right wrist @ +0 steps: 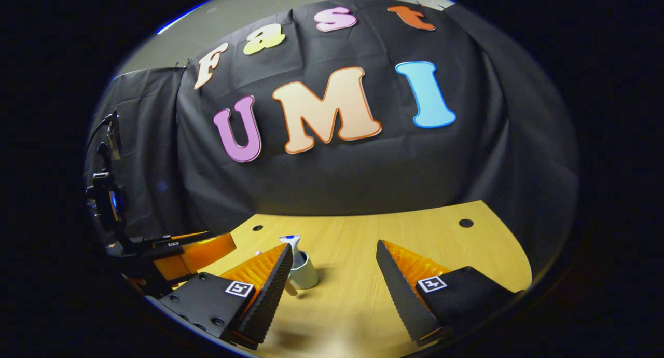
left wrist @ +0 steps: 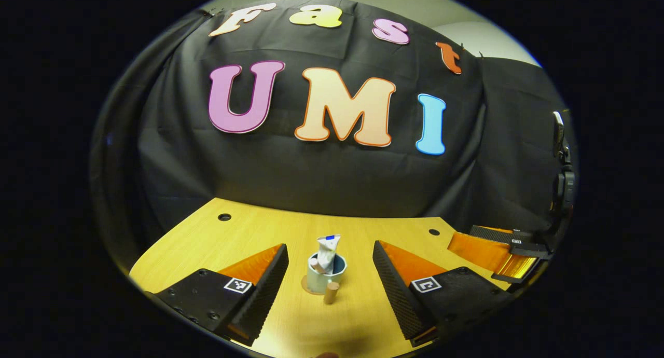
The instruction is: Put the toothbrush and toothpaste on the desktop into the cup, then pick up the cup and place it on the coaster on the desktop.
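Note:
A pale cup (left wrist: pixel 321 277) stands upright on the wooden table (left wrist: pixel 218 244), on a thin round brown coaster (left wrist: pixel 306 289) whose edge shows at its base. A white toothpaste tube (left wrist: pixel 328 251) sticks up out of the cup. A wooden toothbrush handle (left wrist: pixel 331 293) leans out over the near rim. My left gripper (left wrist: pixel 329 245) is open, its fingers apart on either side of the cup, short of it and not touching. In the right gripper view the cup (right wrist: pixel 306 276) and the tube (right wrist: pixel 291 242) sit partly behind one finger of my open right gripper (right wrist: pixel 333 245), which holds nothing.
The right gripper (left wrist: pixel 500 251) hovers at the table's right edge in the left gripper view. The left gripper (right wrist: pixel 181 249) shows at the left in the right gripper view. Small round holes (left wrist: pixel 224 217) (right wrist: pixel 466 222) mark the tabletop's back corners. Black cloth closes off the back.

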A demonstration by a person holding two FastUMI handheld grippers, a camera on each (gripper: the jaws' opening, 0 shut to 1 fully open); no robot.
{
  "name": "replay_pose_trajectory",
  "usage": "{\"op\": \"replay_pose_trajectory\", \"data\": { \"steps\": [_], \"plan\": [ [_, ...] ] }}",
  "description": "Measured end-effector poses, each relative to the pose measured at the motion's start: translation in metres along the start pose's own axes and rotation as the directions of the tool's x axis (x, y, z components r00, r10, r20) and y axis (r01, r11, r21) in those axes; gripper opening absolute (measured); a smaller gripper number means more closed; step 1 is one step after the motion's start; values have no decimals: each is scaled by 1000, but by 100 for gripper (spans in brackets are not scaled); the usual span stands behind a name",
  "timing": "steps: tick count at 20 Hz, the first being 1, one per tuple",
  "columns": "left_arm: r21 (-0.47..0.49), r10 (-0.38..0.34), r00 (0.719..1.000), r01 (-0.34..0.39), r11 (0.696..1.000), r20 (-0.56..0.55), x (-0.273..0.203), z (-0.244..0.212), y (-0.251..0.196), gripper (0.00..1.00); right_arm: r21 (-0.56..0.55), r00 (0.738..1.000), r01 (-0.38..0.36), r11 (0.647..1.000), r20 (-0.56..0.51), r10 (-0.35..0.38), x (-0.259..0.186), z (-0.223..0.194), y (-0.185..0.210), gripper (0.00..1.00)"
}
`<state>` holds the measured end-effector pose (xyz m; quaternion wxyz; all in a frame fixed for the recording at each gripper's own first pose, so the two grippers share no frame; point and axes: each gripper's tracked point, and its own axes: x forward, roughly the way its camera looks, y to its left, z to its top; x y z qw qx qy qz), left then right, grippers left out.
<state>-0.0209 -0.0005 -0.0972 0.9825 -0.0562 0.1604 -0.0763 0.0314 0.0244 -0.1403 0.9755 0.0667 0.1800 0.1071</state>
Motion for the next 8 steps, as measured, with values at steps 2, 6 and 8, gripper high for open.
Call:
{"op": "replay_pose_trajectory", "data": {
  "steps": [2,6,8],
  "plan": [
    [7,-9,1000,8,1000,19,1,6,-7,95,14,999,22,1000,49,-22,-6,12,-10,99],
    [28,-27,998,26,999,50,4,20,-17,95,23,993,47,999,110,-49,-12,31,-22,98],
    [33,-34,998,32,999,59,7,25,-19,95,22,989,57,998,135,-60,-15,43,-25,98]
  ]
}}
